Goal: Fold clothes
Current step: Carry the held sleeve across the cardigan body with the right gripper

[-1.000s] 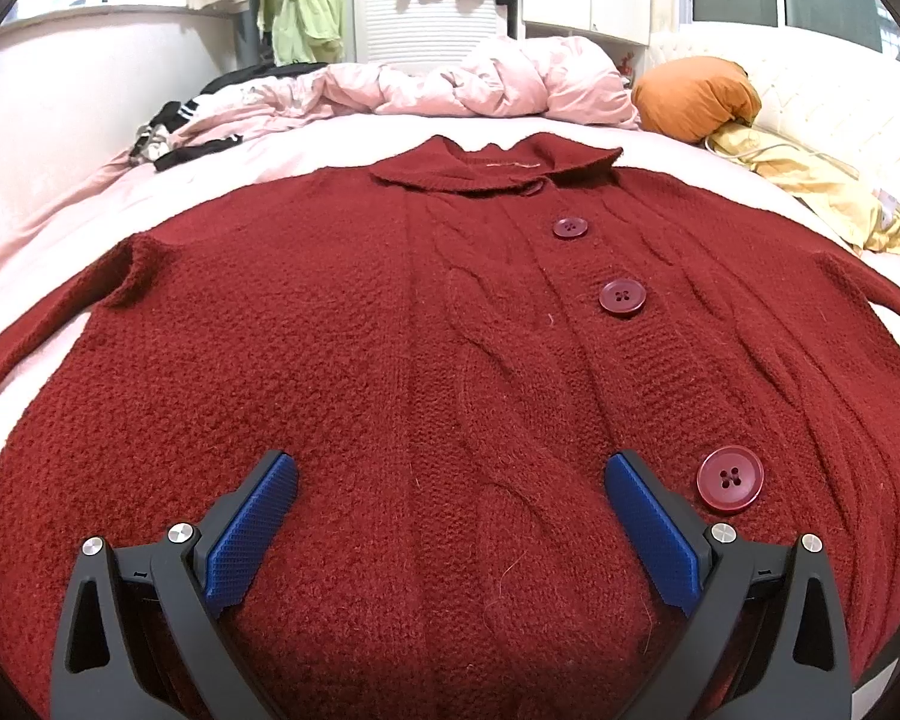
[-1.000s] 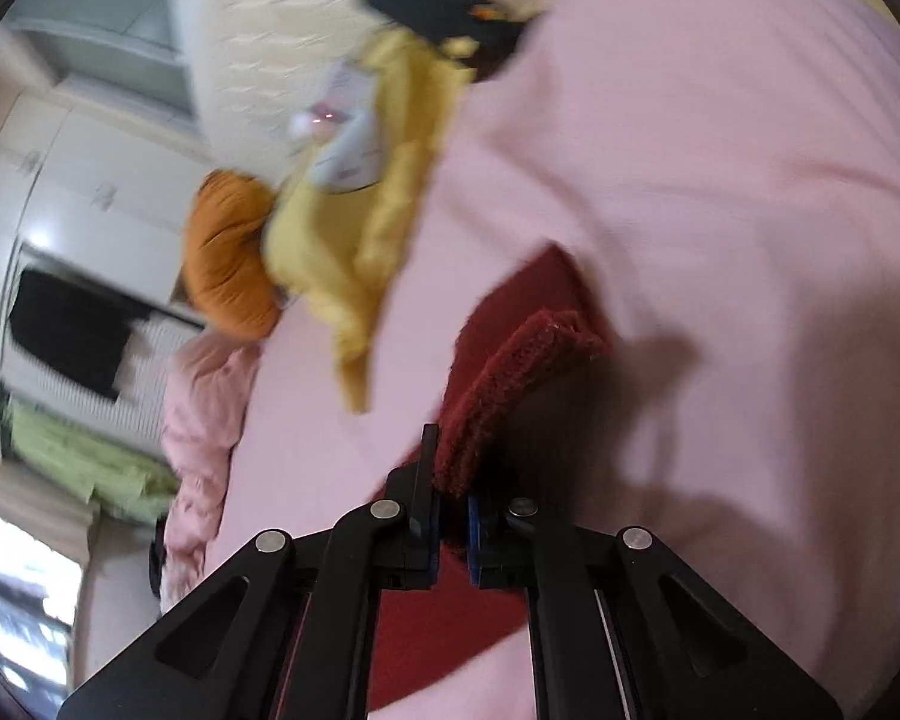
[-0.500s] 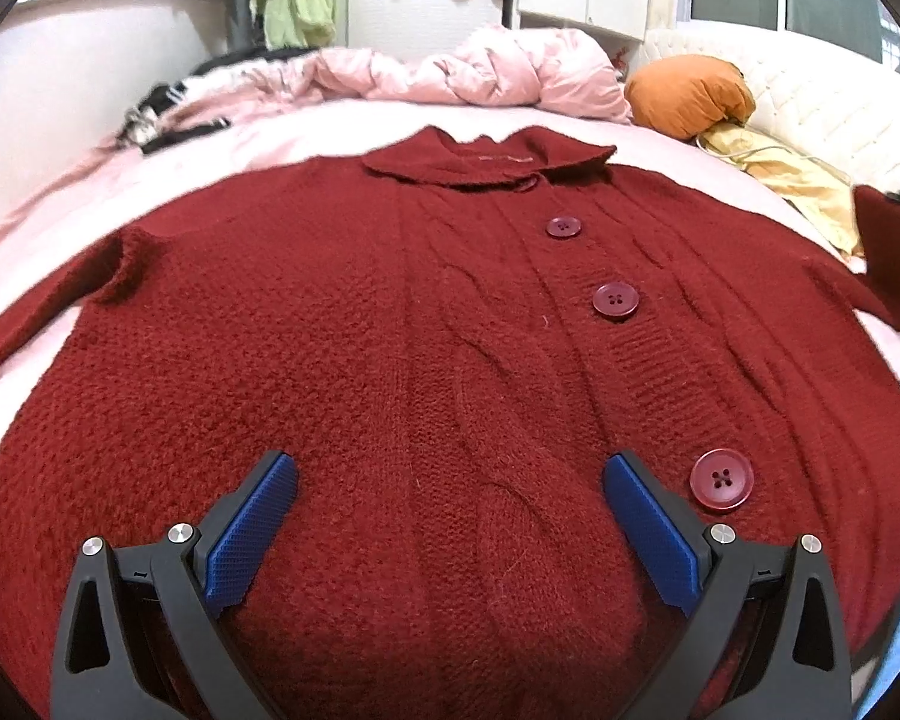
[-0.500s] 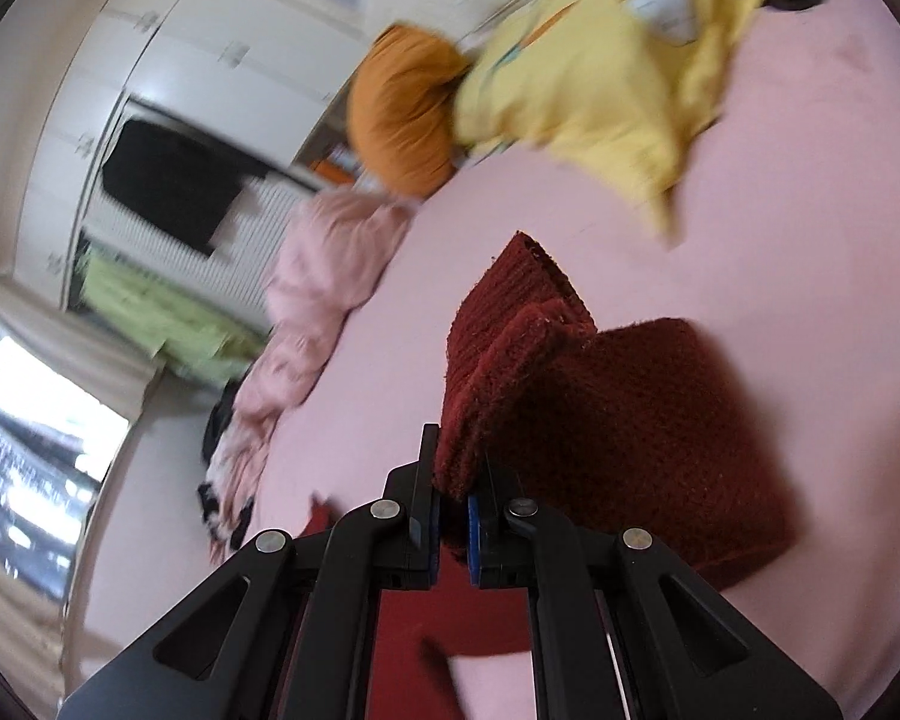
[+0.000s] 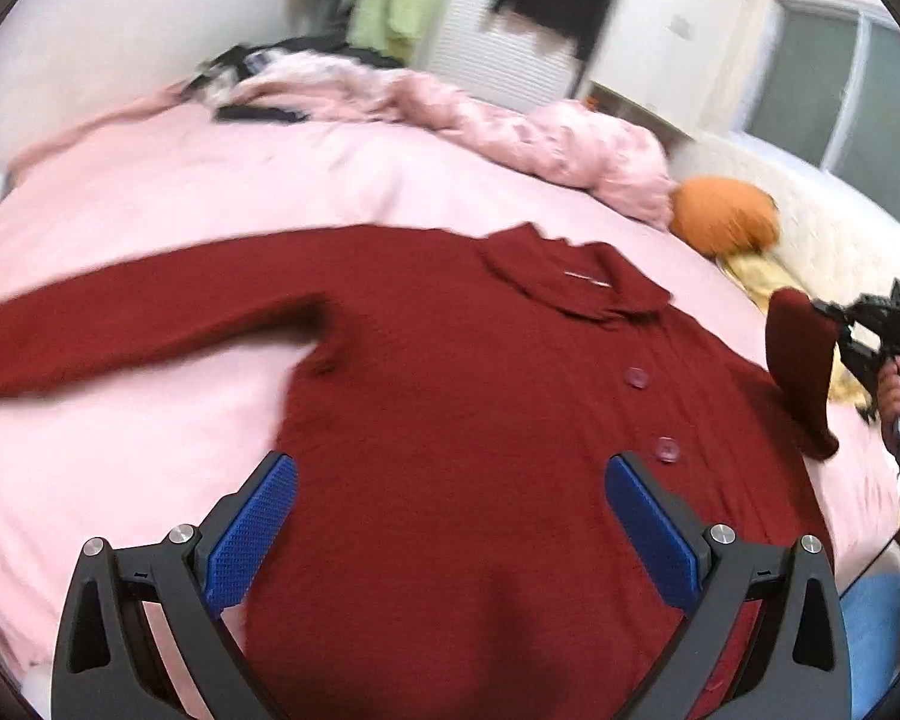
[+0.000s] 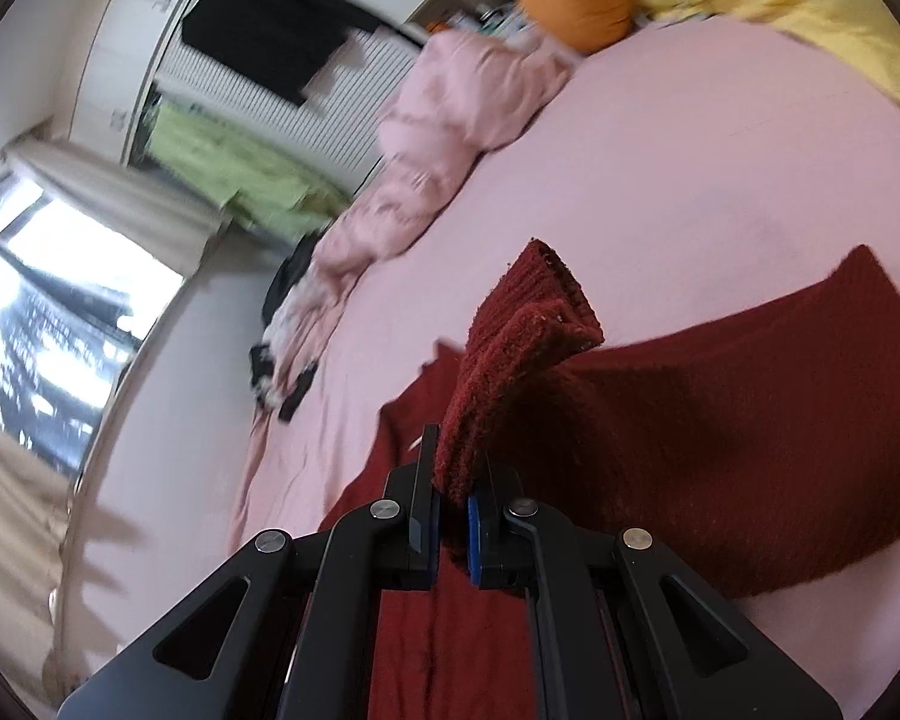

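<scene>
At the centre of the left wrist view the red cardigan (image 5: 480, 420) lies front-up on the pink bed (image 5: 210, 192), buttons facing me, collar toward the upper middle of the frame and one sleeve stretched flat out to the left edge. I judge I am on the first fold: bringing the other sleeve in across the body. My right tongs (image 6: 450, 474) are clenched on that sleeve's cuff (image 6: 522, 336); in the right wrist view the ribbed end sticks up from between the pads, and the rest of the sleeve hangs down to the right side of the frame. In the left wrist view the same cuff shows at the right edge, raised off the bed, with my hand (image 5: 897, 396) on the grip behind it. My left tongs (image 5: 450, 528) are released, jaws spread wide and hovering over the lower body of the cardigan, holding nothing; the view is blurred, and I cannot tell whether they touch the knit. Next, I think, I need to carry the cuff over the button line and lay the sleeve flat across the chest before letting go, keeping it from twisting. Both tongs point forward and somewhat downward at the bed, the right one rolled well to its side.
</scene>
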`<state>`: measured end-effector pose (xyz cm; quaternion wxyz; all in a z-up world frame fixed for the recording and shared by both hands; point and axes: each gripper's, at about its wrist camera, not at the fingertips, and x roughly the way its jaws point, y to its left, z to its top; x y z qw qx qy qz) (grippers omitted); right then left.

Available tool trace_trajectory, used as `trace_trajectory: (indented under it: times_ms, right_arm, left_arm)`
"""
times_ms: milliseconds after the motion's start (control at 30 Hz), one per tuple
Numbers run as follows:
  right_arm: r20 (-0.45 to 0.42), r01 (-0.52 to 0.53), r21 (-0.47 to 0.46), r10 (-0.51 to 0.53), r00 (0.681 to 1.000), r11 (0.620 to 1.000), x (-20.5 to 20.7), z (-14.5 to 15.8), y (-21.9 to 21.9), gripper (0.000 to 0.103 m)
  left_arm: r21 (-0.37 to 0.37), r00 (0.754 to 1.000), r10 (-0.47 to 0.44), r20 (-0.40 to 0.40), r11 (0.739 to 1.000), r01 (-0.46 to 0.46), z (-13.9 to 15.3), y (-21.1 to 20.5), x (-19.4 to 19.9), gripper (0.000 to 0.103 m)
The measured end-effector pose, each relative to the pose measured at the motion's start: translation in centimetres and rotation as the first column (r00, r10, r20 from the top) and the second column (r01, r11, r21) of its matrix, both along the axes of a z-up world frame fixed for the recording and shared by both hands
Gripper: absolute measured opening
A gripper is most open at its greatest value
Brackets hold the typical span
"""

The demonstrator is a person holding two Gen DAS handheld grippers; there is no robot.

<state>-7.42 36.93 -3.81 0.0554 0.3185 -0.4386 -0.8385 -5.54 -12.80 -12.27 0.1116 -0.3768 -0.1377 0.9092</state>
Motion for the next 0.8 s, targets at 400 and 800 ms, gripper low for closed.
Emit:
trace_trajectory:
  times_ms: [400, 800]
  right_arm:
    - [0.032, -0.187, 0.016, 0.186, 0.982, 0.982, -5.7, -1.6, -11.9, 0.006]
    - [0.087, -0.365, 0.028, 0.361, 0.928, 0.931, -9.5, -5.2, -24.2, 0.006]
  left_arm:
    - [0.253, 0.996, 0.086, -0.022, 0.964, -0.078, -1.2, -2.5, 0.6, 0.103]
    - [0.296, 0.997, 0.072, -0.031, 0.953, -0.060, -1.3, -3.0, 1.3, 0.103]
